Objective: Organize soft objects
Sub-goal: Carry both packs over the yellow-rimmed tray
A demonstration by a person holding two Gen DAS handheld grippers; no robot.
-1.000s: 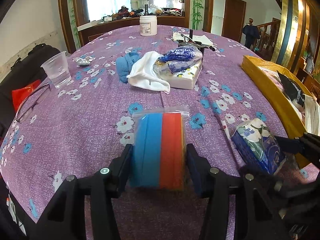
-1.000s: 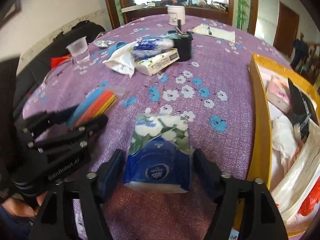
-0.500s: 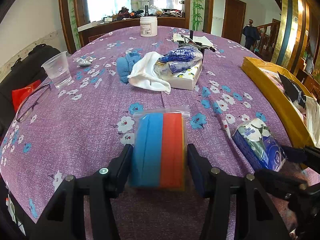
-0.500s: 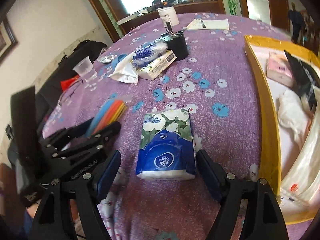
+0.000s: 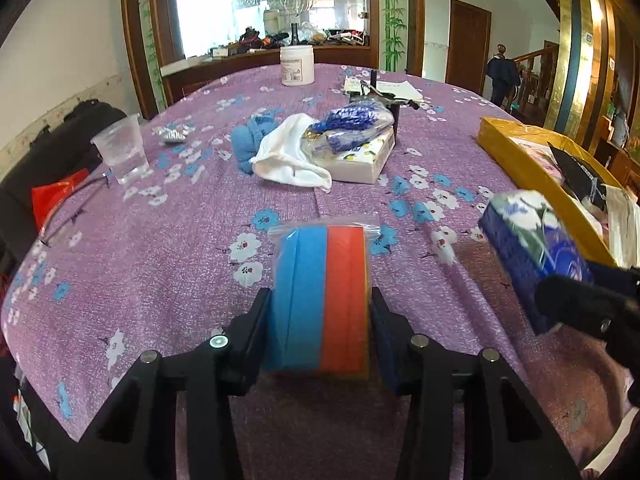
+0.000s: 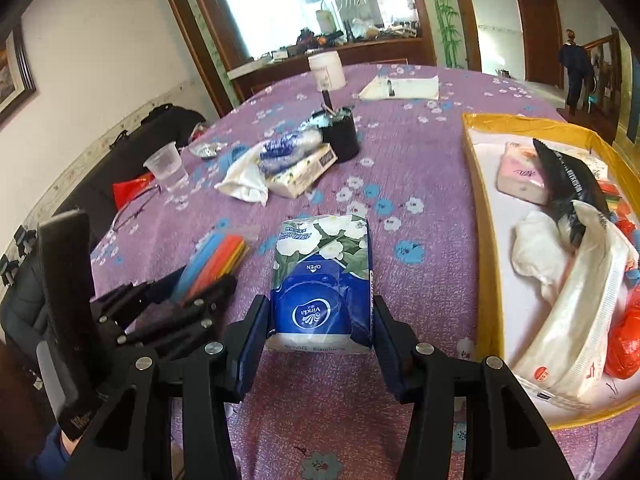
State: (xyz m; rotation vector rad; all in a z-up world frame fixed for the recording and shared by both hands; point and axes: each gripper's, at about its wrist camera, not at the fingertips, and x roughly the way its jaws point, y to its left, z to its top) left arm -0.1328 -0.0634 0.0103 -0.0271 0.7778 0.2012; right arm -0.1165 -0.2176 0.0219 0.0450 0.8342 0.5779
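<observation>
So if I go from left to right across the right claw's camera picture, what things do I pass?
Plastic cup → white cloth → black pot → blue tissue pack in the right claw → yellow tray → pink pack.

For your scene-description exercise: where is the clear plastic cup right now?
In the left wrist view the clear plastic cup stands upright at the table's left edge, left of the blue cloth, with glasses lying just in front of it.
</observation>
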